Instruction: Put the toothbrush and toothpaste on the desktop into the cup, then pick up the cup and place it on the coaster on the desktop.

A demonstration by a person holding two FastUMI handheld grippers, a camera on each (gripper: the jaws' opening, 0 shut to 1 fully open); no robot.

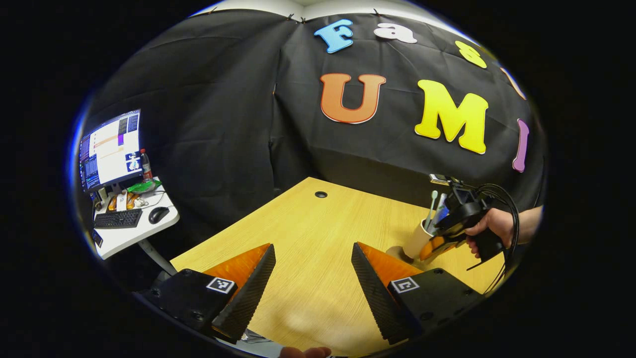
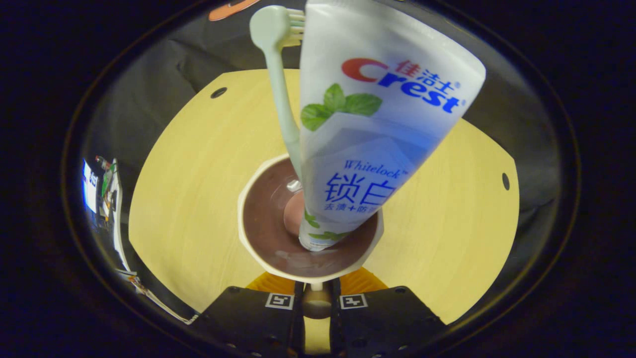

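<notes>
At six o'clock in the right gripper view, the right gripper (image 2: 316,293) has its fingers drawn nearly together on the near wall of the cup (image 2: 258,219), pinching the rim. Inside the cup stand the toothbrush (image 2: 278,84), head up at twelve, and the toothpaste (image 2: 367,114), cap down on the cup's floor and leaning toward one o'clock. Both are in, so the step in hand is carrying the cup to the coaster.

To do it well, I'd keep the cup upright and move slowly: a rim pinch is a thin hold, and the tall, leaning tube makes the load top-heavy. Lower straight down and release only once the base sits flat.

The left gripper view adds the outside picture: the left gripper (image 1: 313,278) gapes wide, holding nothing, above the desk (image 1: 308,223). At three o'clock a hand (image 1: 492,226) holds the right gripper against the cup, and a brownish disc just beside the cup's foot is probably the coaster (image 1: 393,252), though it is too small to be sure.
</notes>
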